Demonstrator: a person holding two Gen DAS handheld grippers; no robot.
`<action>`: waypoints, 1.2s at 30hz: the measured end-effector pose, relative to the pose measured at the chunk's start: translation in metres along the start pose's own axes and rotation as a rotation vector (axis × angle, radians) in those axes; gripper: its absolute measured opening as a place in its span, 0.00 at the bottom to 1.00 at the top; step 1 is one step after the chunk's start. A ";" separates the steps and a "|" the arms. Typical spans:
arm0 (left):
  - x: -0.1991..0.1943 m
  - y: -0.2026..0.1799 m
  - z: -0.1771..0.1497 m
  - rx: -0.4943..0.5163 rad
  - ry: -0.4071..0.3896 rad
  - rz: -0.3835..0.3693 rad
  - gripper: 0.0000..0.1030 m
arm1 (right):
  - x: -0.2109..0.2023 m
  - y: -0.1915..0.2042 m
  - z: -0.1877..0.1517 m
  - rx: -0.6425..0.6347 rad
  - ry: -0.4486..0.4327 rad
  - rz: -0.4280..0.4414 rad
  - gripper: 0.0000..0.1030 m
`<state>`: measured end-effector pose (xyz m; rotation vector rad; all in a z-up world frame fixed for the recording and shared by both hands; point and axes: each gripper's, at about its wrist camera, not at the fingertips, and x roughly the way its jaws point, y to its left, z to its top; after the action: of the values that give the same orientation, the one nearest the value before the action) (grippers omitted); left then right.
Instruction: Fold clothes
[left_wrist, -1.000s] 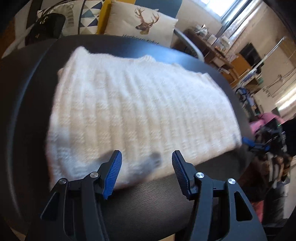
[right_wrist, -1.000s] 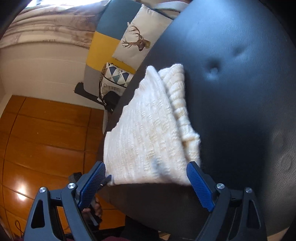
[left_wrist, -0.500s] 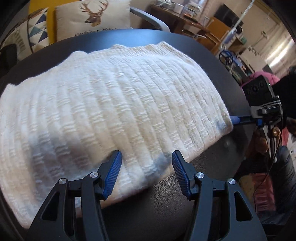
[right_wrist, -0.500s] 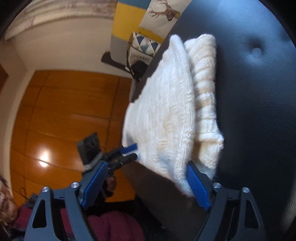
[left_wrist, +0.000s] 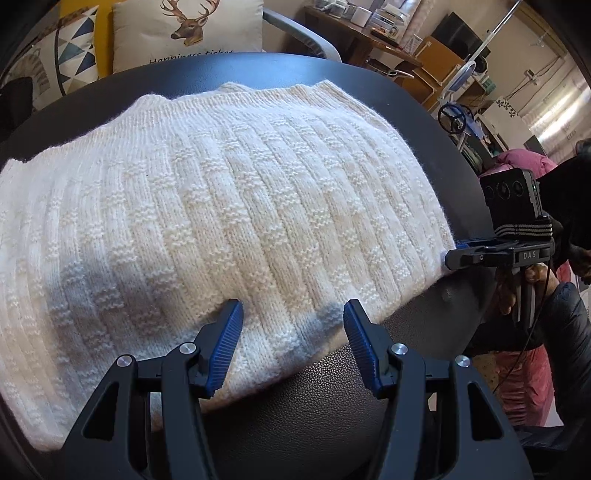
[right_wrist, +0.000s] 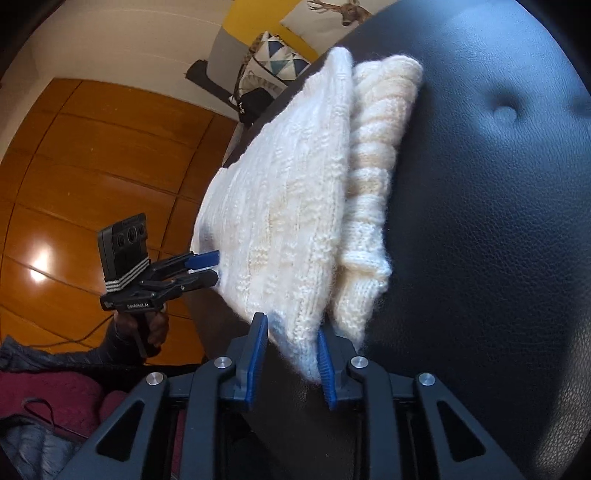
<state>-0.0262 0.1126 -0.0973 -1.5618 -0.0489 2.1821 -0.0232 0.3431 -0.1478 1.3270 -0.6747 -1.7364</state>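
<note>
Sweater (left_wrist: 221, 206): cream-white, chunky knit with raised vertical ribs and small basket-weave blocks, folded into a thick, soft-edged rectangle. It lies on a black padded surface (left_wrist: 306, 413) of pebbled, leather-like material with button dimples, rounded at the rim; I call it the counter.

My left claw (left_wrist: 291, 325) stands wide, its ribbed blue pads (left_wrist: 225, 343) on black plastic arms straddling the near edge of the sweater. The fabric sits between the pads without being pinched.

My right claw (right_wrist: 291, 341) is narrow, its blue pads pressed against a fuzzy corner of the upper fold, so it holds the sweater. From the right wrist view, two layers show: a flatter ribbed panel on top and a rounder, bulkier roll (right_wrist: 373, 166) beneath, touching the counter. In the left wrist view the same claw meets the sweater's far right corner.

A hand (right_wrist: 147, 325) in a dark quilted sleeve (right_wrist: 48, 358) grips the left handle.

Behind the counter sit a cushion (left_wrist: 188, 29) printed with a deer head and another (left_wrist: 70, 48) with blue triangles. Glossy orange wood floor (right_wrist: 74, 177) lies below.
</note>
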 end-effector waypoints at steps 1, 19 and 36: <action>0.000 0.000 -0.001 -0.002 -0.001 -0.001 0.58 | 0.001 0.003 -0.001 -0.026 -0.003 -0.003 0.25; -0.005 -0.003 -0.009 -0.015 0.000 -0.013 0.58 | 0.019 0.025 0.012 0.025 0.017 -0.139 0.23; -0.012 -0.013 0.008 0.039 -0.024 -0.033 0.58 | 0.013 0.029 0.003 -0.055 0.096 -0.158 0.13</action>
<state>-0.0258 0.1213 -0.0799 -1.5035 -0.0387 2.1635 -0.0189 0.3169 -0.1302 1.4478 -0.4759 -1.7898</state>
